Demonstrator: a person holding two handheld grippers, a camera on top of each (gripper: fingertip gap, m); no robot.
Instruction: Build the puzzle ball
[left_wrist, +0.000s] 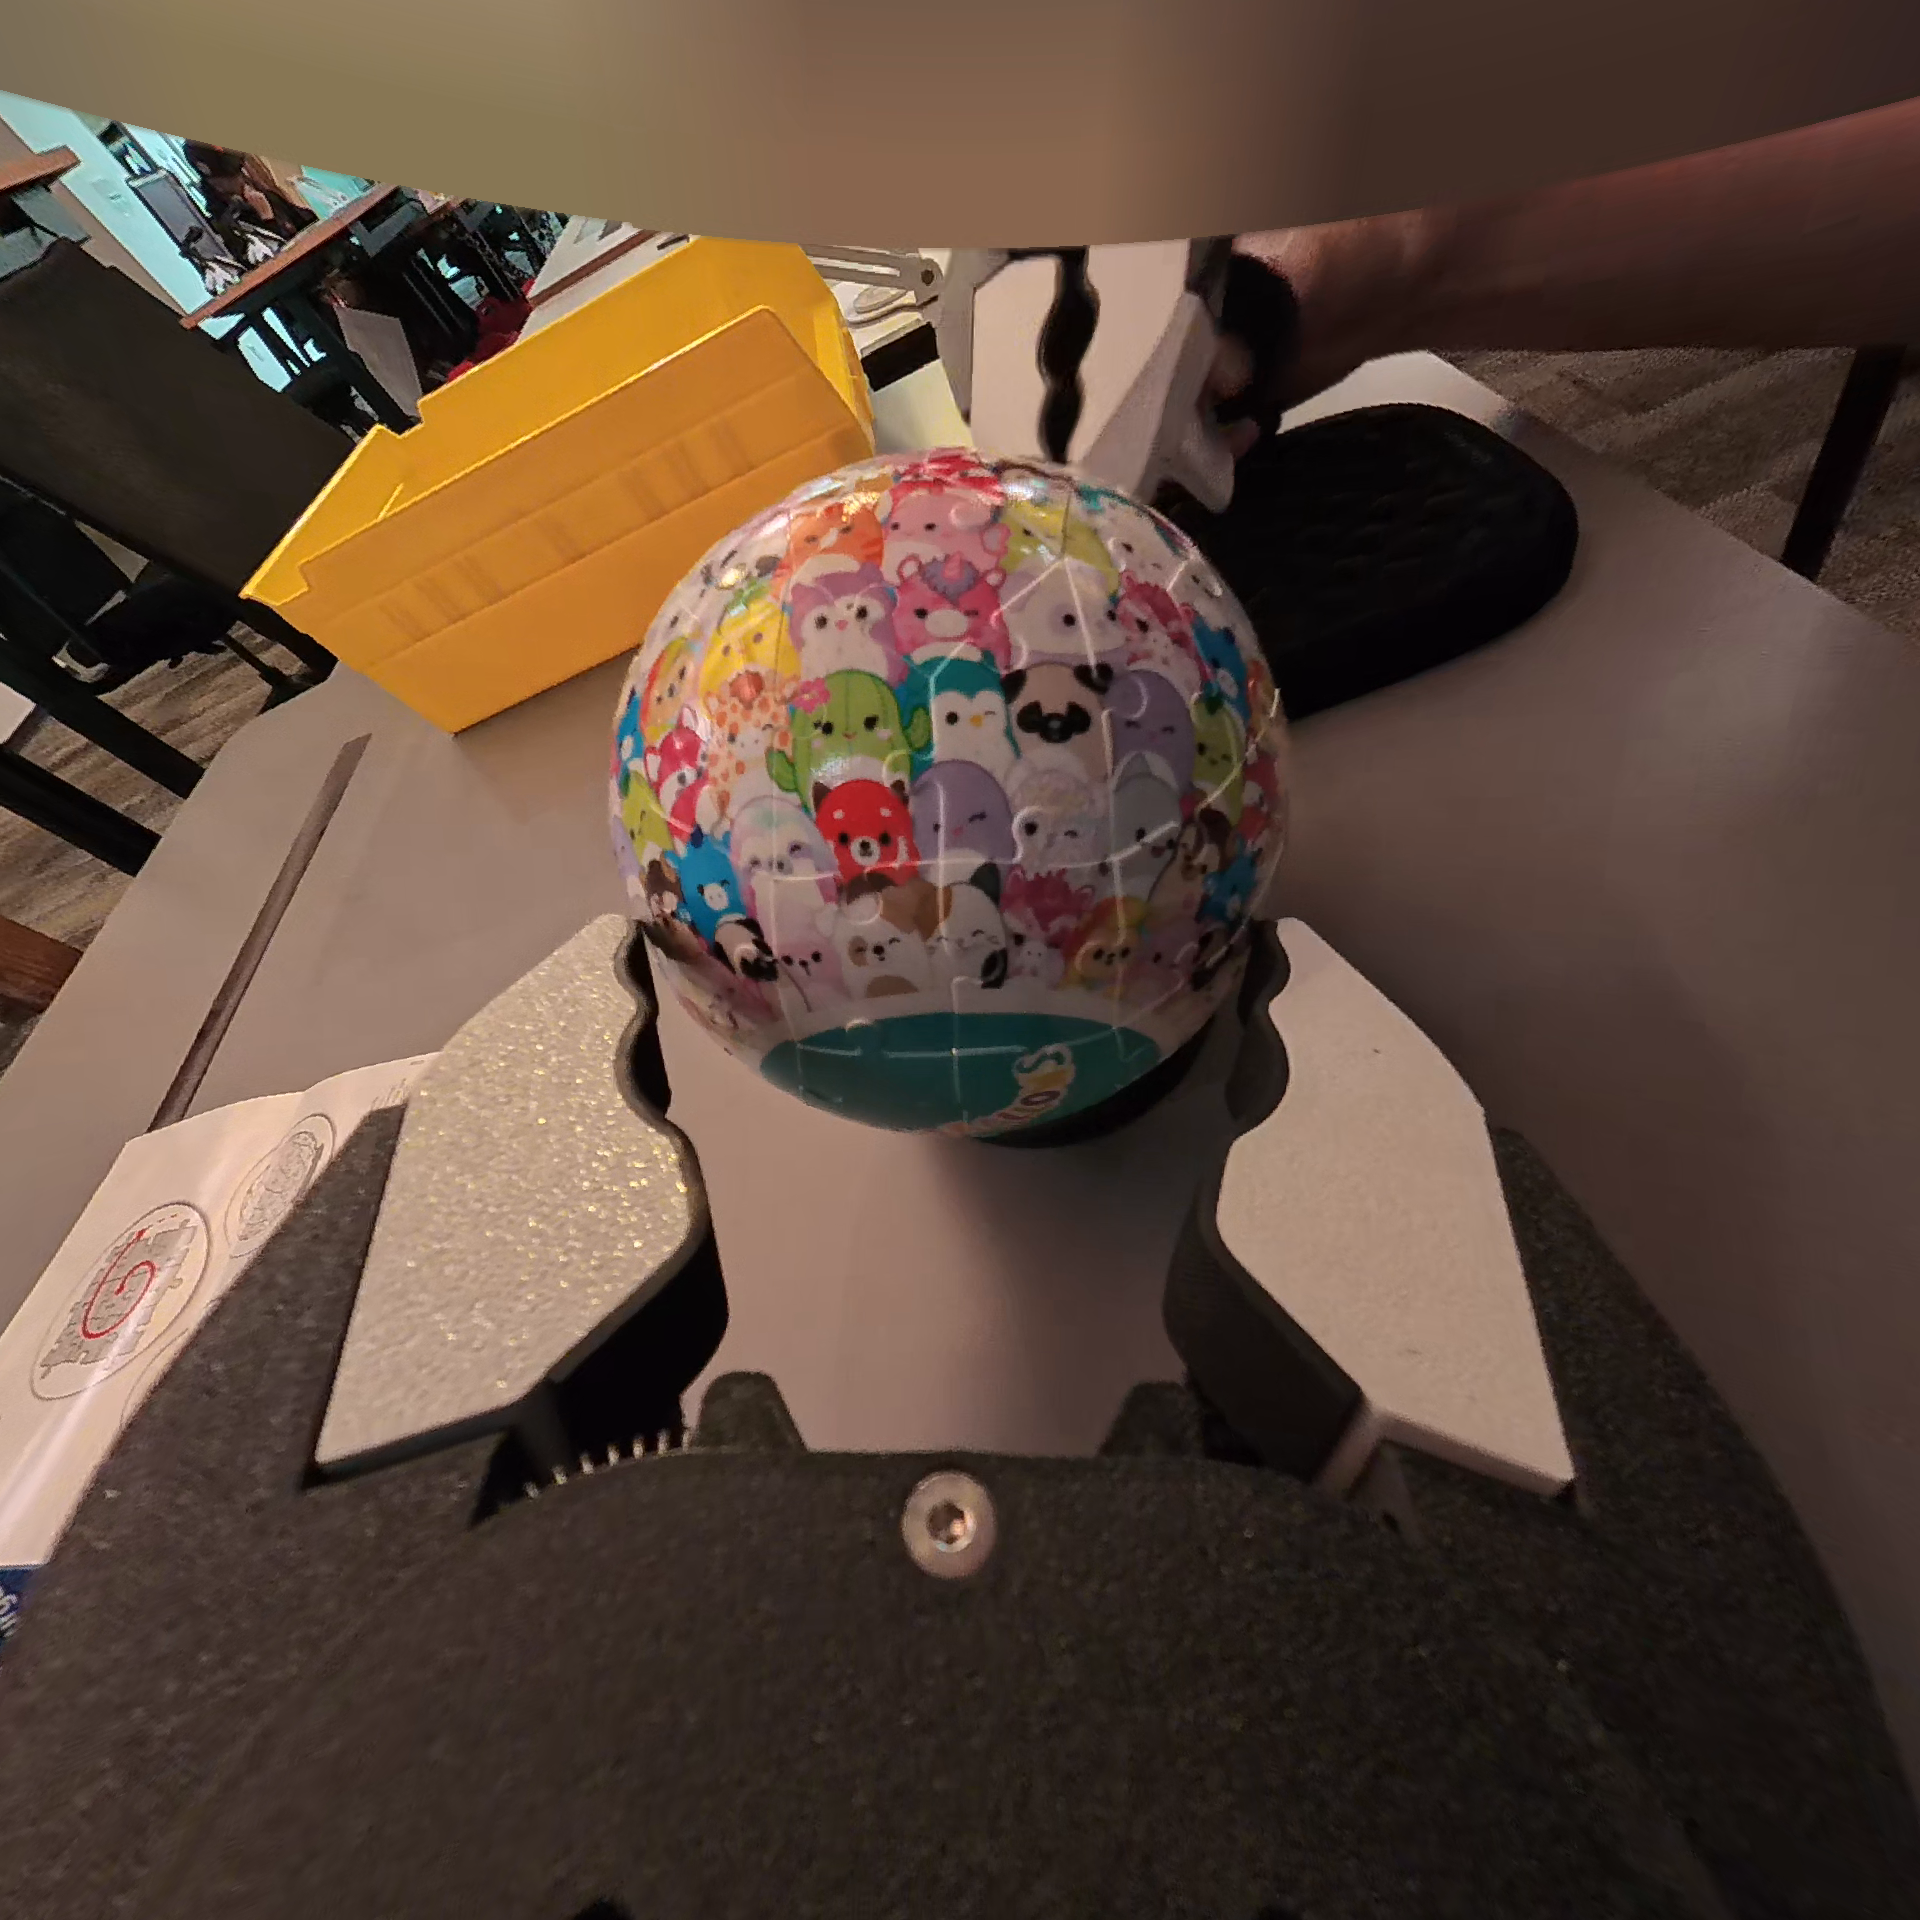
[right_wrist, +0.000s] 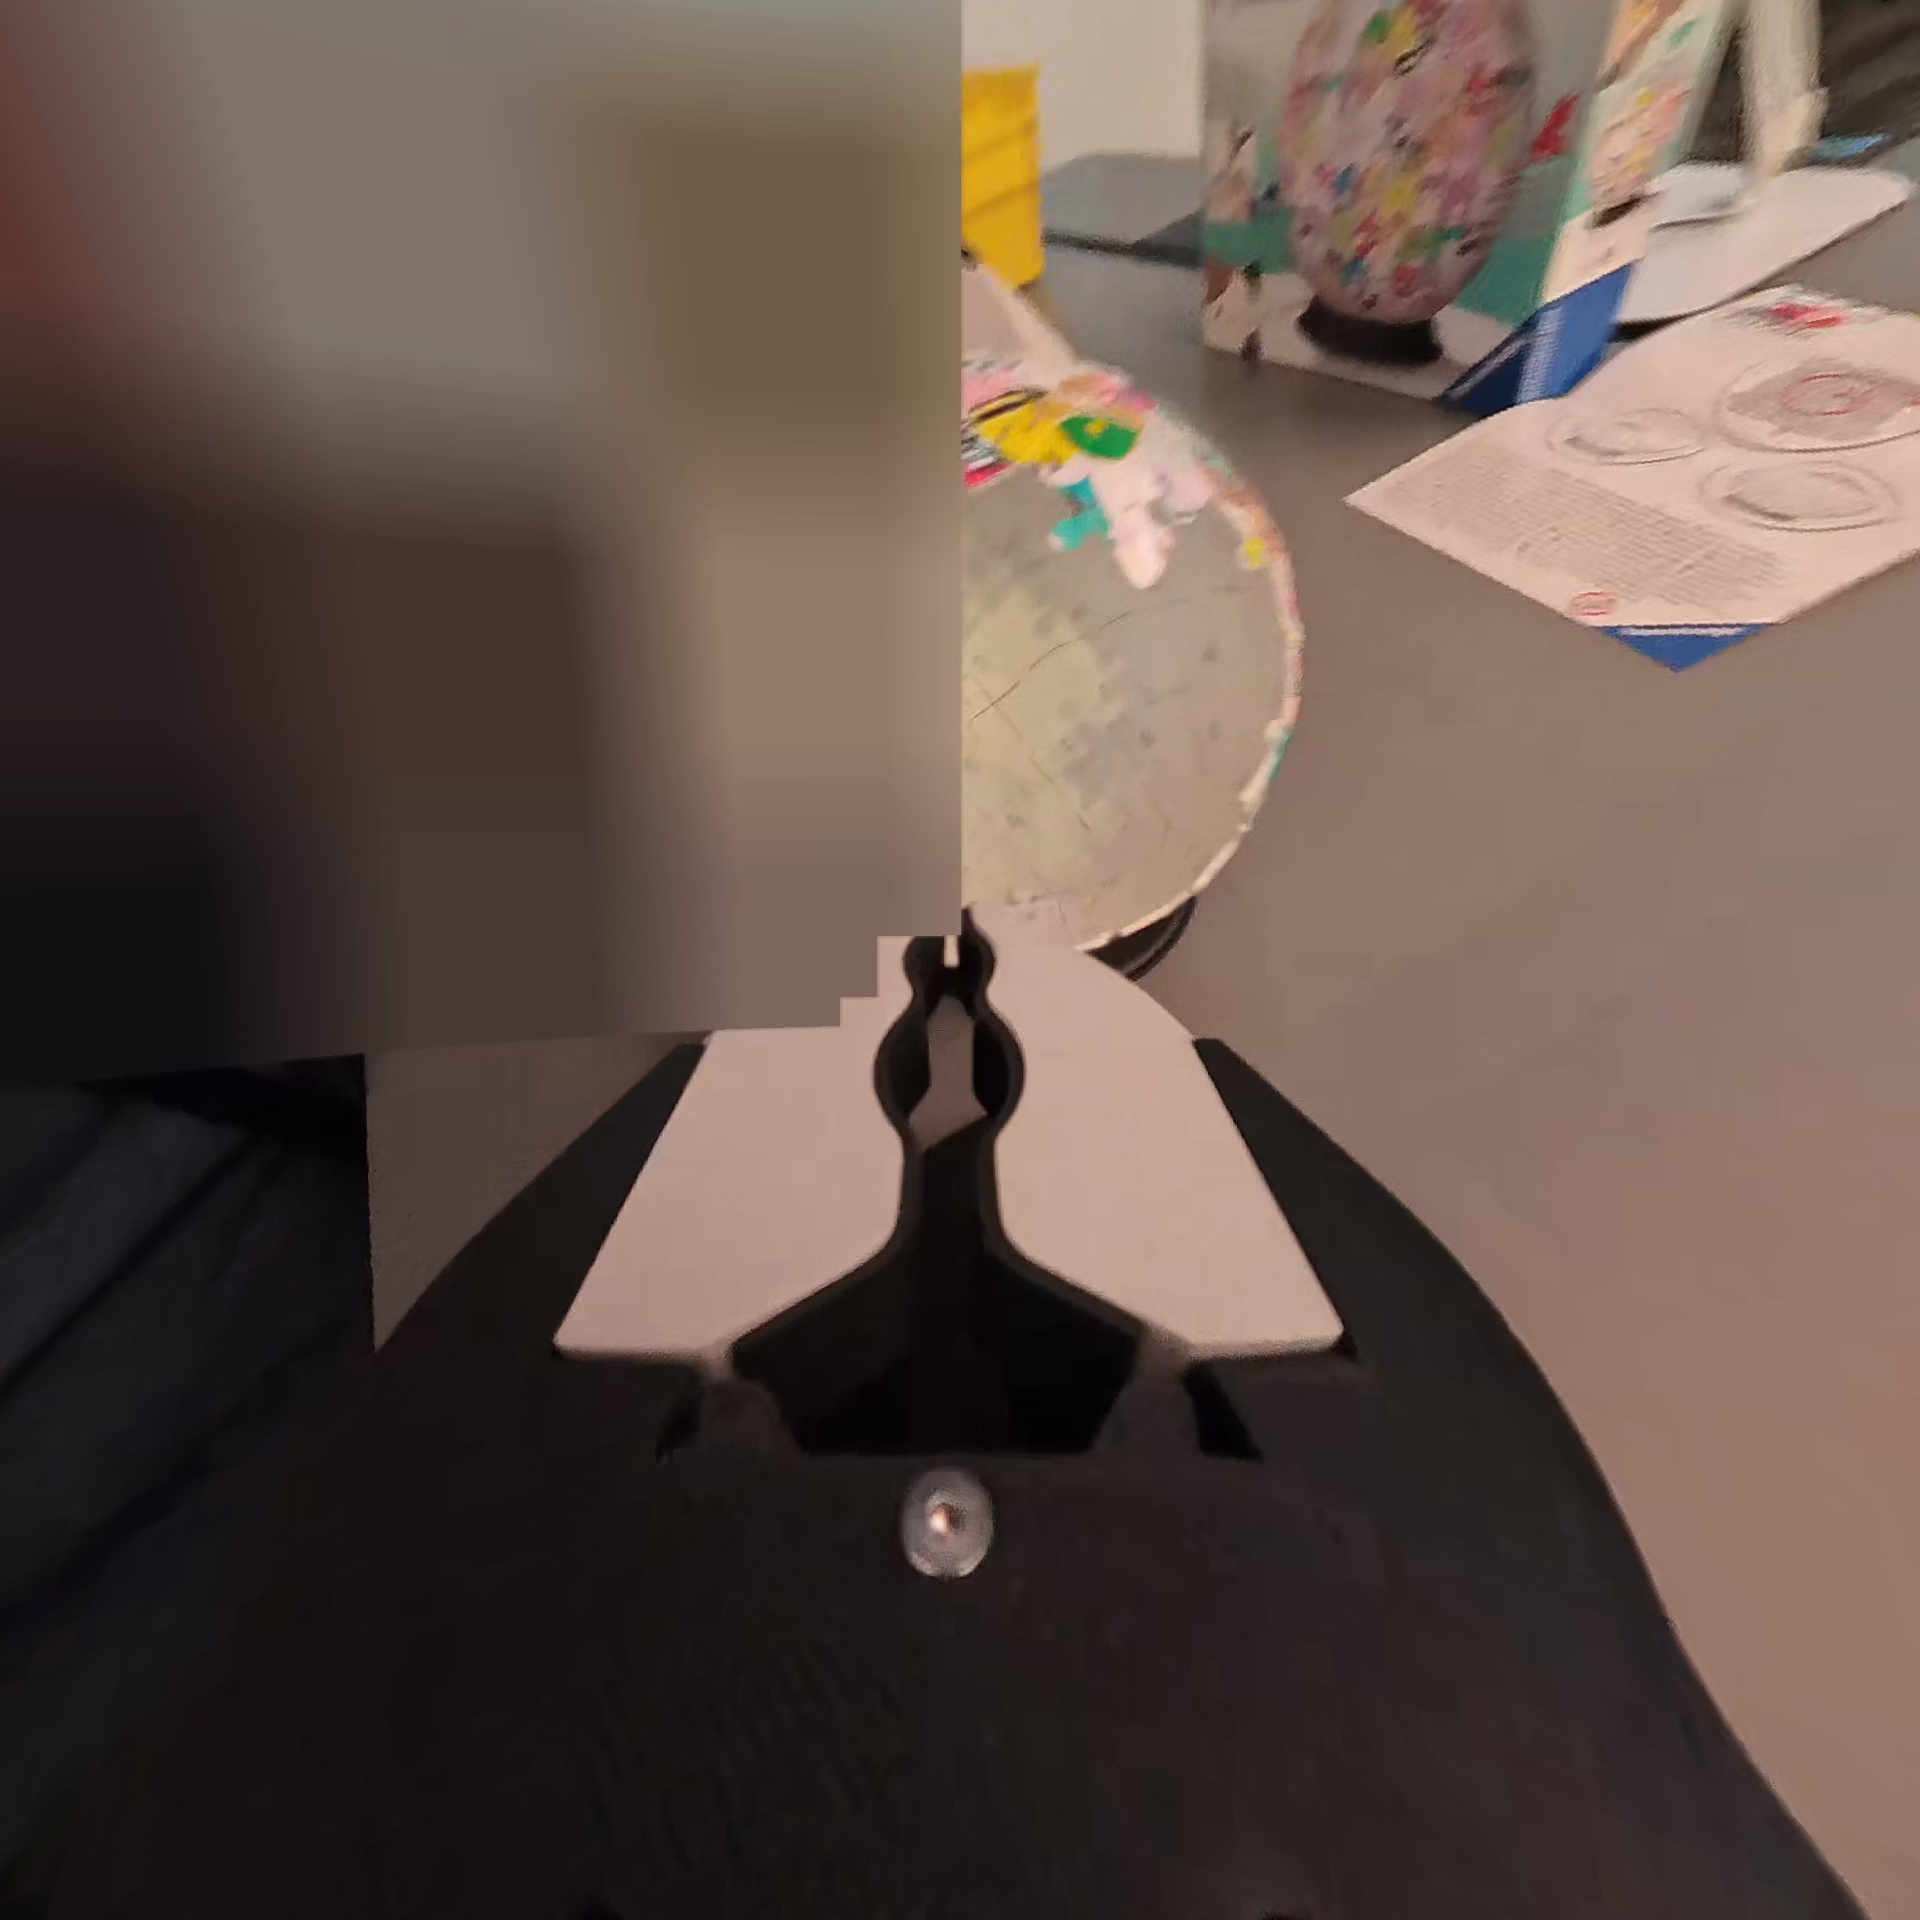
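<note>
The puzzle ball (left_wrist: 945, 790), covered in colourful cartoon animals, sits on a black stand (left_wrist: 1101, 1120) on the grey table. My left gripper (left_wrist: 948, 940) has its jaws wide, with both fingertips against the ball's lower sides. In the right wrist view the ball (right_wrist: 1101, 675) is blurred and shows a grey inner surface through an open side; a mosaic patch hides its left part. My right gripper (right_wrist: 948, 961) is shut, close to the ball's base. It also shows in the left wrist view (left_wrist: 1065, 416), just behind the ball's top, held by a hand. I see no piece between its pads.
A yellow bin (left_wrist: 582, 520) stands behind the ball to the left, and a black pad (left_wrist: 1403, 540) behind to the right. An instruction sheet (left_wrist: 135, 1278) (right_wrist: 1662, 488) lies on the table. The puzzle box (right_wrist: 1403, 187) stands upright. Chairs stand beyond the table's left edge.
</note>
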